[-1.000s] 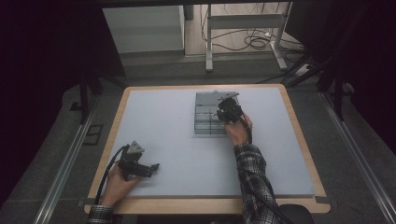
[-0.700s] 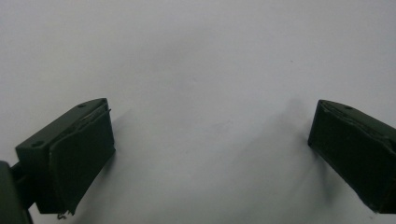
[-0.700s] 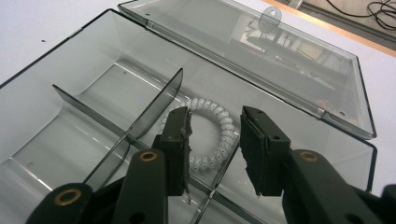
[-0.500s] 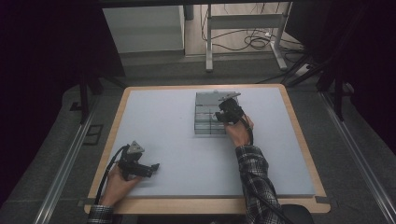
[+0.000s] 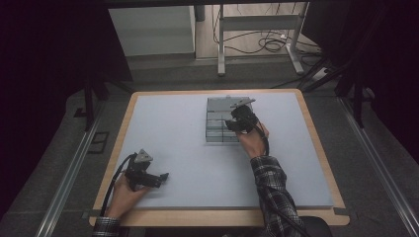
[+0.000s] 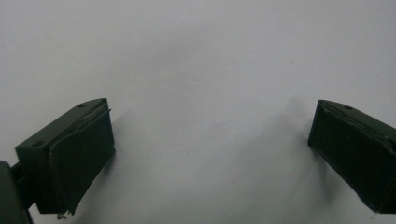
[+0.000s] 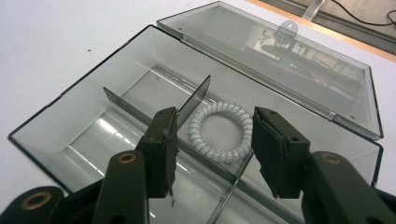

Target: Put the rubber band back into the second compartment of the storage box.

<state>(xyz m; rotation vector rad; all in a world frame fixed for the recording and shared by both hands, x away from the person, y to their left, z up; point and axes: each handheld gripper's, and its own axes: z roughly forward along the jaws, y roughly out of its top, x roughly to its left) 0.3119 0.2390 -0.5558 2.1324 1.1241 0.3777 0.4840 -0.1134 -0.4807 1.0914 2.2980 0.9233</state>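
Note:
A clear plastic organiser box (image 5: 217, 123) lies open at the back middle of the table, its lid (image 7: 299, 51) folded flat behind it. A white coiled ring (image 7: 221, 132), like a spiral hair tie, lies in one compartment between thin dividers (image 7: 194, 100). My right gripper (image 5: 241, 120) (image 7: 212, 149) hovers over the box, jaws open on either side of the ring and apart from it. Near the front left, my left gripper (image 5: 148, 177) (image 6: 210, 154) rests low over the bare mat, jaws wide open with nothing between them.
The table (image 5: 168, 148) has a pale grey mat with a wooden rim (image 5: 217, 217). The box's other compartments (image 7: 93, 121) hold nothing. A white cabinet (image 5: 150, 29), a metal stand (image 5: 257, 29) and cables lie on the floor behind the table.

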